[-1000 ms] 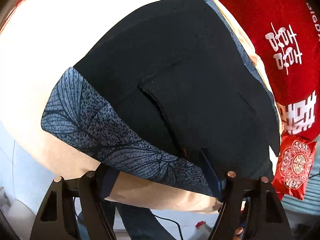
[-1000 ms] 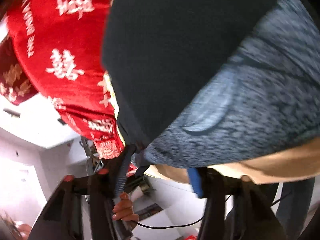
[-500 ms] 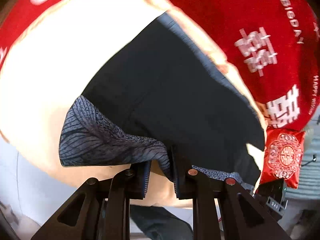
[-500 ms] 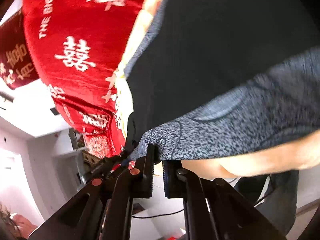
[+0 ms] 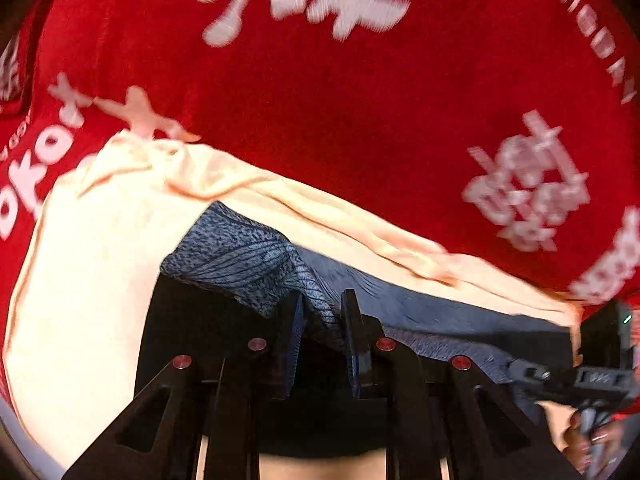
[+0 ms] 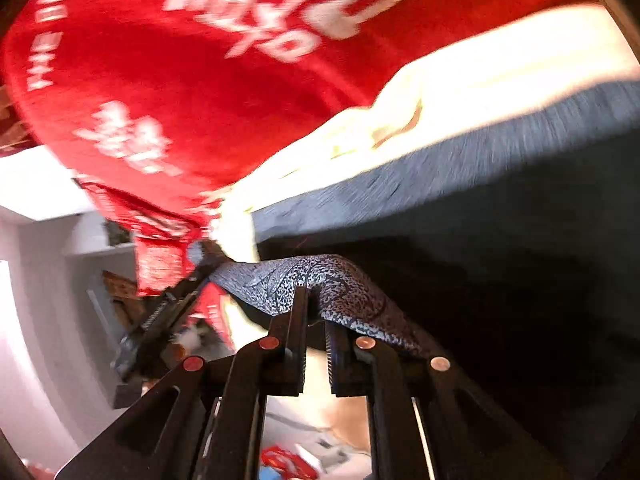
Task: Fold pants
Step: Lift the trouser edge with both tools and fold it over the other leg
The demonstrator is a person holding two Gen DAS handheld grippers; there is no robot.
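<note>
Left wrist, left hand-held gripper (image 5: 322, 312) pinching pants (image 5: 248, 256) hem, right hand-held gripper (image 6: 316, 306) likewise

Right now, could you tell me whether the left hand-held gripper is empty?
No, the left hand-held gripper is shut on the patterned hem of the pants, with fabric bunched between its fingers.

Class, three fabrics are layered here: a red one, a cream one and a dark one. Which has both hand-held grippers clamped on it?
The dark pants, by their blue-grey patterned band. The left hand-held gripper and right hand-held gripper pinch it; the cream sheet and red blanket lie untouched beyond.
</note>
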